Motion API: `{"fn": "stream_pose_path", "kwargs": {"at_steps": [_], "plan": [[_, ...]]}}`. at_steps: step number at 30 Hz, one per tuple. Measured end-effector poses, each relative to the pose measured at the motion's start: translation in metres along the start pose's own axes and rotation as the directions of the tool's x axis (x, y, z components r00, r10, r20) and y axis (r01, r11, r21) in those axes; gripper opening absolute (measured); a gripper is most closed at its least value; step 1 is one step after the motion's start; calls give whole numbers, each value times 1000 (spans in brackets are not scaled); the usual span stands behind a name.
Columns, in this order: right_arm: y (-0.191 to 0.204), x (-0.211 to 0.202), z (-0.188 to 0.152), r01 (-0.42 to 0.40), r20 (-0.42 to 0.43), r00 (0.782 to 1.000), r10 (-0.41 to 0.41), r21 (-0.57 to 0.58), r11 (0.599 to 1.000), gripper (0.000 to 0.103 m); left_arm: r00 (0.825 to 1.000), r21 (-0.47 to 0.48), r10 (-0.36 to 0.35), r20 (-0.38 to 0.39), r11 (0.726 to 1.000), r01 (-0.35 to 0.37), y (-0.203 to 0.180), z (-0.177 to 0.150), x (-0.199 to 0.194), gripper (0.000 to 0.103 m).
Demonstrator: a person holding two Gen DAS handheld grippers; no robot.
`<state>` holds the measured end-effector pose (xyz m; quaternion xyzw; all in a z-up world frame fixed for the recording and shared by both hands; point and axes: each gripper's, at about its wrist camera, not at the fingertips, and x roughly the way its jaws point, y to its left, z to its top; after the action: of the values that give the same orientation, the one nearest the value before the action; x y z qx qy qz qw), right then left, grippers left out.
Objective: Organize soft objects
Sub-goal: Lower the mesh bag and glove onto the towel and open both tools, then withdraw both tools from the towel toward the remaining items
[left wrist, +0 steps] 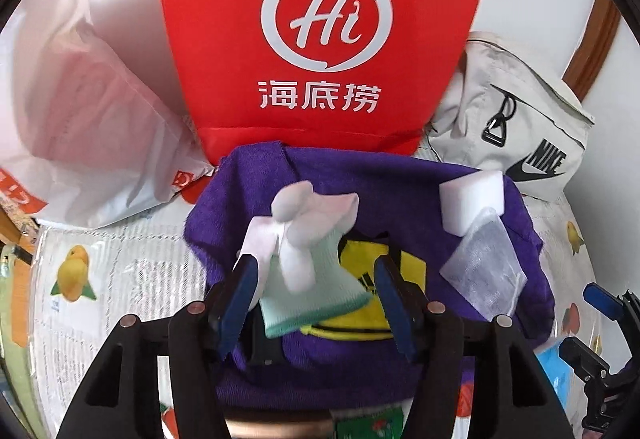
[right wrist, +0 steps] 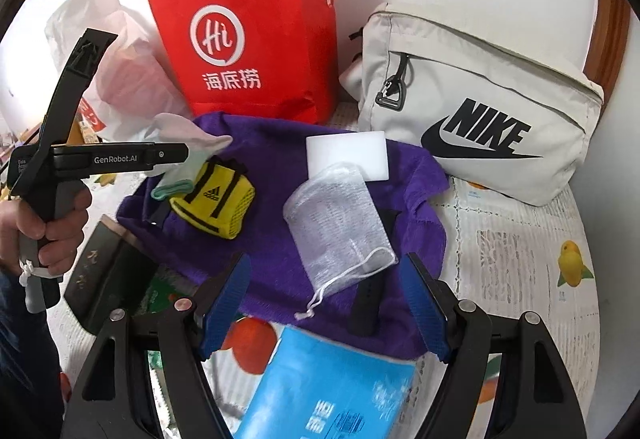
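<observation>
Bags number three: one red paper bag (right wrist: 256,27) at twelve o'clock in the right wrist view, one grey Nike bag (right wrist: 480,107) at two o'clock, and one white plastic bag (right wrist: 124,71) at ten o'clock. One purple towel (right wrist: 280,175) lies at the centre. On it sit one white glove (left wrist: 304,239) with a green cuff, one yellow Adidas wristband (right wrist: 216,199), one white sponge block (right wrist: 348,151) and one mesh drawstring pouch (right wrist: 340,231). One black strap (right wrist: 366,303) lies at six o'clock of the pouch. One blue packet (right wrist: 328,387) shows at six o'clock. One dark box (right wrist: 104,275) sits at eight o'clock.
</observation>
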<state>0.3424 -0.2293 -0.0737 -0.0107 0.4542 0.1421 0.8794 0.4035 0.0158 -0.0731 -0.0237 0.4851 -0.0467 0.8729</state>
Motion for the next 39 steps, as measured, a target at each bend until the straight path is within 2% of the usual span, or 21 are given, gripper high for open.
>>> {"fn": "stream_pose_path", "kwargs": {"at_steps": [8,11,18,29,33,39], "plan": [[11,-27,-21,-18,11,1000,18,7,1000,76,1000,9,11,24,1000,-11,3,-29,-44,58],[14,-40,-31,-30,19,999,30,19,999,76,1000,4,-8,30,1000,8,3,-46,-62,58],[19,-64,-54,-34,25,999,33,37,999,76,999,60,-42,27,997,40,-18,-90,-88,58],[28,-95,-90,-57,41,998,55,55,997,76,997,104,-77,-26,991,80,-41,-164,-103,63],[31,-101,-102,-62,45,997,60,48,997,76,996,130,-86,-38,987,90,-52,-187,-104,71],[26,-111,-124,-75,50,996,71,84,994,76,995,183,-49,-84,981,64,-66,-214,-85,73]]}}
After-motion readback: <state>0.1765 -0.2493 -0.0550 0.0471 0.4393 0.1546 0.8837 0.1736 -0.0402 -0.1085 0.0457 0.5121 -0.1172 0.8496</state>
